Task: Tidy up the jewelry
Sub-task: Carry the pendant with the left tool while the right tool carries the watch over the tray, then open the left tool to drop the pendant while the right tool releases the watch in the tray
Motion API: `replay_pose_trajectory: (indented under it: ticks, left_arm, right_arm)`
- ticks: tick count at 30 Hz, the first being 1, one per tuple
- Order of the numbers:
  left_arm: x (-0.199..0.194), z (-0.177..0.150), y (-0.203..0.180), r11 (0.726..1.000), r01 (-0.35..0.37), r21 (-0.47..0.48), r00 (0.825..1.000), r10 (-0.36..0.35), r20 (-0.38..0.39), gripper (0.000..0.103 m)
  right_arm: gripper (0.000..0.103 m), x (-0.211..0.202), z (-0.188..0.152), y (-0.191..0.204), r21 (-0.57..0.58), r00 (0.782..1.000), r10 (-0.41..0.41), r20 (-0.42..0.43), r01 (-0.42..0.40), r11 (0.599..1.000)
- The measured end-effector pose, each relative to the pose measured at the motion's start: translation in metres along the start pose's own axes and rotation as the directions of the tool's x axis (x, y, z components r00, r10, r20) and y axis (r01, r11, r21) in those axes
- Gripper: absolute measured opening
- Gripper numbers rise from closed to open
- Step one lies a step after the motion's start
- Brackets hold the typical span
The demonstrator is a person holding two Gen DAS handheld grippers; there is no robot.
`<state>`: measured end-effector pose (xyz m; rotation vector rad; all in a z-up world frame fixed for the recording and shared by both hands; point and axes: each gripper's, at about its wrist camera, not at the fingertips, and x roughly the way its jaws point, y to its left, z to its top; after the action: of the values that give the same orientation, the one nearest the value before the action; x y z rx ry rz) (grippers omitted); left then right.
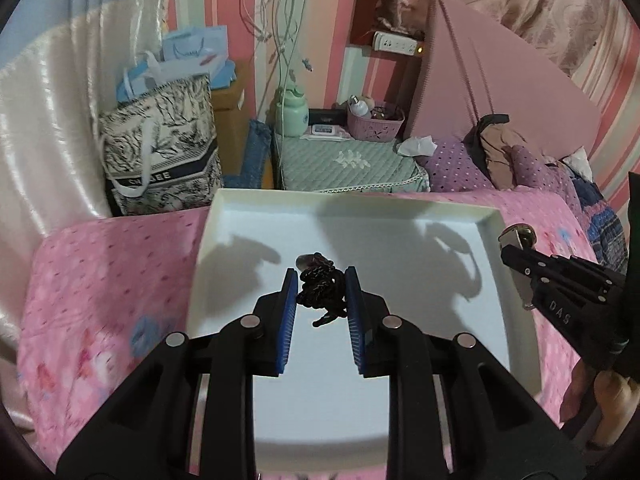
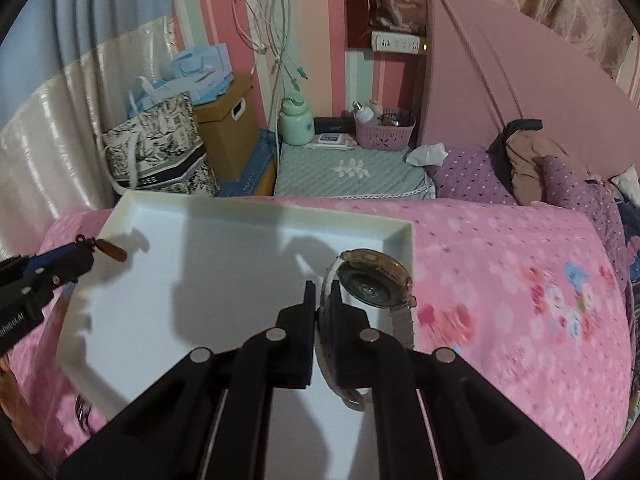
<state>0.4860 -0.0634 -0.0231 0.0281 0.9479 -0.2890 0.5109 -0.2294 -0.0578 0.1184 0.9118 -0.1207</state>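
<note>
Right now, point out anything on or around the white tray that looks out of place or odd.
Nothing spilled or damaged. The white tray lies bare on the pink bedspread. The left claw holds a bunched black cord necklace; the right claw pinches a watch by its band, dial facing outward.

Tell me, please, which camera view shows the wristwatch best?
The right wrist view shows the wristwatch best: the right tongs pinch its band, and the round case is close and whole. The left wrist view shows only a small shiny part of it at the tip of those tongs.
</note>
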Motion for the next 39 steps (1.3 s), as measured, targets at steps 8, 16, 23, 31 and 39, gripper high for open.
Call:
replay_pose_trajectory:
  ticks: [8, 16, 23, 31, 39]
  left_arm:
    - [0.051, 0.018, 0.002, 0.999, -0.05, 0.019, 0.999, 0.05, -0.013, 0.022]
    - [0.066, 0.019, 0.003, 0.998, -0.06, 0.011, 0.998, 0.06, -0.016, 0.022]
    - [0.073, 0.016, -0.001, 0.998, -0.069, 0.015, 0.997, 0.069, -0.031, 0.023]
    - [0.079, 0.012, 0.008, 0.996, -0.084, -0.015, 0.996, 0.083, -0.044, 0.025]
    - [0.06, 0.011, 0.004, 0.996, -0.092, 0.006, 0.996, 0.092, -0.016, 0.048]
  right_arm:
    - [0.006, 0.058, 0.018, 0.0, 0.014, 0.998, -0.03, -0.051, 0.031, 0.999]
    - [0.006, 0.071, 0.018, 0.014, -0.024, 0.997, -0.074, -0.039, 0.073, 0.997]
    - [0.007, 0.075, 0.015, 0.02, -0.039, 0.996, -0.082, -0.044, 0.08, 0.996]
    - [0.012, 0.076, 0.013, 0.023, -0.066, 0.996, -0.084, -0.037, 0.082, 0.994]
    - [0.037, 0.055, 0.013, 0.017, -0.043, 0.998, -0.05, -0.028, 0.049, 0.998]
